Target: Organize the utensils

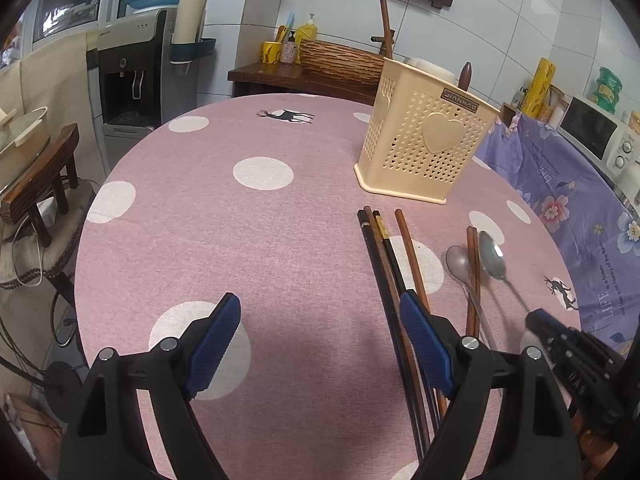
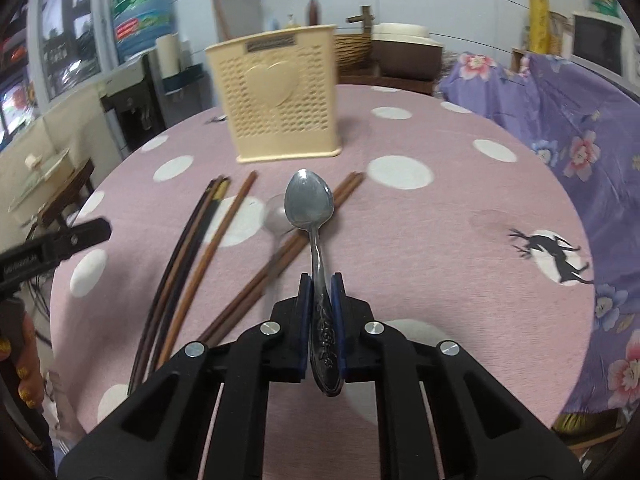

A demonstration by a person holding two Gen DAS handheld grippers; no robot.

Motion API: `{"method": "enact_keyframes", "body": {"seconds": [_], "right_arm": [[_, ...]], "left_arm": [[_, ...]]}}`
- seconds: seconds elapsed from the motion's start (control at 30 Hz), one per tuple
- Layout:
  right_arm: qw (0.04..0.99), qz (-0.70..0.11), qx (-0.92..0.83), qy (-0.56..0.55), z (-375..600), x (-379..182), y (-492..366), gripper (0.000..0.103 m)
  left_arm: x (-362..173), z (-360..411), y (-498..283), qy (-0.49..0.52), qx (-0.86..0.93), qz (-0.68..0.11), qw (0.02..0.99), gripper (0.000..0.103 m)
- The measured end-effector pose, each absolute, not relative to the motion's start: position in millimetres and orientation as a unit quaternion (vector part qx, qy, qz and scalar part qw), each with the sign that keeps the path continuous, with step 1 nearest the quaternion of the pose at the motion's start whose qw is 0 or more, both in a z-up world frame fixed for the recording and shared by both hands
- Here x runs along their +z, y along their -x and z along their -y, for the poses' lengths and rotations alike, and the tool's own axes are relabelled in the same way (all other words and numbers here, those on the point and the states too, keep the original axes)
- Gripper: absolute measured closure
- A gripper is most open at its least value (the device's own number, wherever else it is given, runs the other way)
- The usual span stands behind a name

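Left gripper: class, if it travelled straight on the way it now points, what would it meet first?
Probably the pink tablecloth: the left gripper, jaws open and empty, angles down at bare cloth. The chopsticks lie just right of that line; depth is uncertain.

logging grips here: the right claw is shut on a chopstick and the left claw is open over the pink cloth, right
Not quite. The right claw is shut on the metal spoon, gripping its patterned handle, as the right wrist view shows; the chopsticks lie on the cloth. The rest holds: the left claw is open over the pink cloth.
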State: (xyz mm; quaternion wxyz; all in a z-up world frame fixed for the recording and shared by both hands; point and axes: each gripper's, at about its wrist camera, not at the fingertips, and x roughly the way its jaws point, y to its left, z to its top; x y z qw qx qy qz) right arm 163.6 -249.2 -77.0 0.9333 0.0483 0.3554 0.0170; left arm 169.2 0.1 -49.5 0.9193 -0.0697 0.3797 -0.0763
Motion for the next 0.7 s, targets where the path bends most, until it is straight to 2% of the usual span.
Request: {"method": "enact_keyframes", "body": {"seconds": [0.13,0.53,0.57,0.6,0.67,0.7], "right_arm": [[0.923,-0.377,-0.004,-0.078,274.2,-87.1,-170.5,0.092],[0.924,-0.372,0.009,-0.088,278.5,-89.9,-172.9,0.09],[0.925,-0.369,0.011,-0.087,278.4,-87.8,-172.7,0.085],[0.926,-0.366,0.012,-0.087,278.3,-85.8,-172.5,0.073],[0.93,-0.357,0.012,-0.087,277.5,-81.1,-171.7,0.059],[0.932,-0.353,0.012,-0.086,276.2,-78.8,-171.3,0.059]], "left_arm": [[-52.0,5.5,-170.9,0.067,-0.082,-0.385,0.917,0.023],[-58.3,17.4,-178.3,0.045,-0.089,-0.398,0.912,0.023],[-59.2,18.6,-179.8,0.042,-0.09,-0.401,0.911,0.023],[-60.3,20.7,-182.2,0.038,-0.091,-0.404,0.91,0.023],[-62.0,27.0,-187.2,0.031,-0.096,-0.409,0.907,0.026],[-62.8,30.8,-189.2,0.026,-0.099,-0.41,0.906,0.028]]}}
